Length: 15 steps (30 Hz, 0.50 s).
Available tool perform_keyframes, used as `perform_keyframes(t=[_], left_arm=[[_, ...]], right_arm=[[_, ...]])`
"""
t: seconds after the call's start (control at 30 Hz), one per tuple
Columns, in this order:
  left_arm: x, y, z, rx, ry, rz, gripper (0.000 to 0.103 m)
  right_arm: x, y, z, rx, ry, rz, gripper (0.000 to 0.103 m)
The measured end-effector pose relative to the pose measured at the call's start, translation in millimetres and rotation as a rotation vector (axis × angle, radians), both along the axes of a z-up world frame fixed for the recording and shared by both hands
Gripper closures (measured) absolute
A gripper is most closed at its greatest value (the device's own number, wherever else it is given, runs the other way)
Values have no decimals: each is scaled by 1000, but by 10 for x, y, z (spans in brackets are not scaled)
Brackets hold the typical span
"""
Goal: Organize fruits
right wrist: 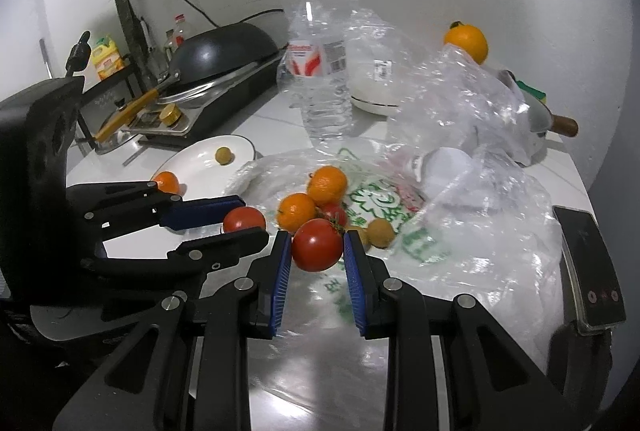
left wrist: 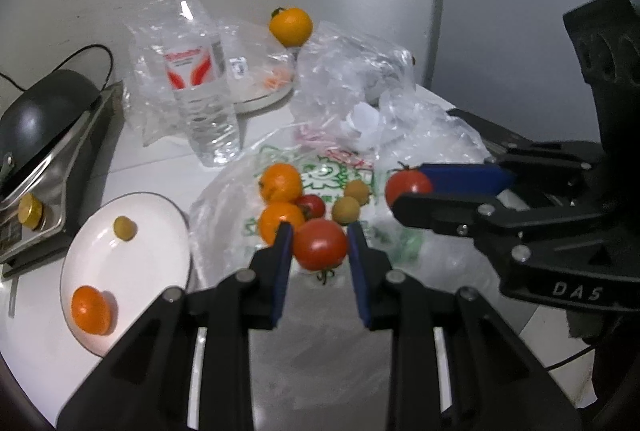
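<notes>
A tomato (left wrist: 320, 245) is being clenched between the blue pads of the left hand-held gripper (left wrist: 320, 251), its green stem pointing toward six o'clock. A second tomato (right wrist: 317, 245) is being gripped by the right hand-held gripper (right wrist: 317, 255), stem toward one o'clock. Both are being held over the bag (left wrist: 224, 223), likely for carrying to the plate (left wrist: 160, 231) at nine o'clock, where an orange (left wrist: 91, 309) is already lying. Being round, neither tomato shows a long axis.
</notes>
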State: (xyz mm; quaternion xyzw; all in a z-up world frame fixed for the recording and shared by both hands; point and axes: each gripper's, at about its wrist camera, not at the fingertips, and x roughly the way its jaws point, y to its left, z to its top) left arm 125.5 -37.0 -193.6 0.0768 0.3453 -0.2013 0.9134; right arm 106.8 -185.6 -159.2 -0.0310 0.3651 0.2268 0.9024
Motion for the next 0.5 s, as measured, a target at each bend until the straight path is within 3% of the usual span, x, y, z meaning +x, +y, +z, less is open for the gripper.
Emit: perform_keyframes(t=[0.5], left_arm=[[-99, 504, 15, -43, -28, 47, 75]], right_arm=[[3, 553, 42, -52, 8, 58, 74]])
